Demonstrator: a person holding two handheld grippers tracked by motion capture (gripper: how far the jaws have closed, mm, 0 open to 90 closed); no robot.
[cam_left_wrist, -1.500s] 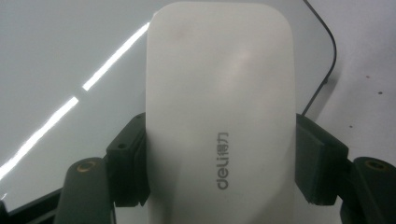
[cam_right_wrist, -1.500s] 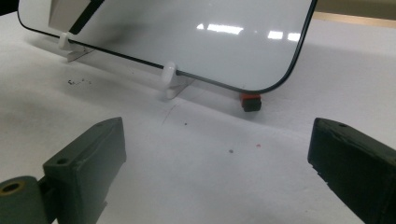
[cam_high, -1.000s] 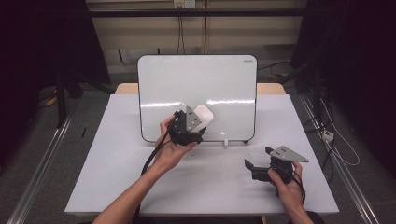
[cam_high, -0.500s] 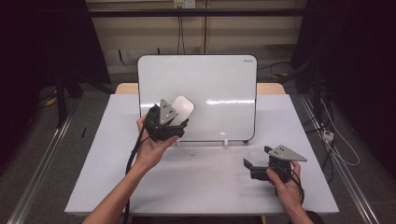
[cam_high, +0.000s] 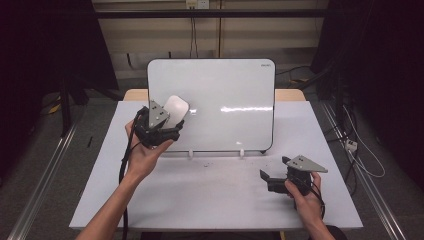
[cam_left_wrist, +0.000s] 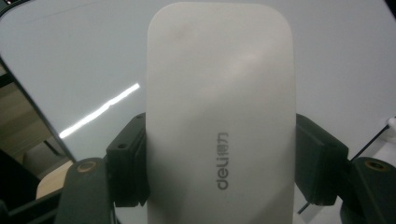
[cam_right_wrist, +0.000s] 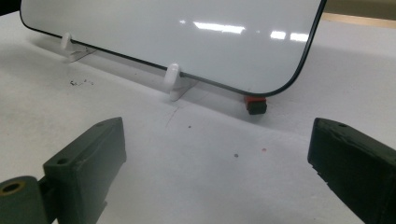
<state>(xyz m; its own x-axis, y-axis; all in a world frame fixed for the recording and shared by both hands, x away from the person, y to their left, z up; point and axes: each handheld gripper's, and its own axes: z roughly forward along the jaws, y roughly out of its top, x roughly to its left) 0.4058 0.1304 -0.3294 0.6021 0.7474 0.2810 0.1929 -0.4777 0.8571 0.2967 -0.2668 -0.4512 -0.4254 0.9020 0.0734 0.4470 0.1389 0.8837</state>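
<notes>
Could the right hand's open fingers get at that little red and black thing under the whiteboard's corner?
Probably yes. The right gripper is open and faces the red and black piece across bare table, though it sits tucked under the whiteboard.

The table (cam_high: 215, 200) is evenly lit from above, while the room around it falls to near black. A streak of glare crosses the whiteboard (cam_high: 235, 107). In the left gripper view the eraser (cam_left_wrist: 222, 112) sits very close and soft, perhaps out of focus. Shadows are faint.
</notes>
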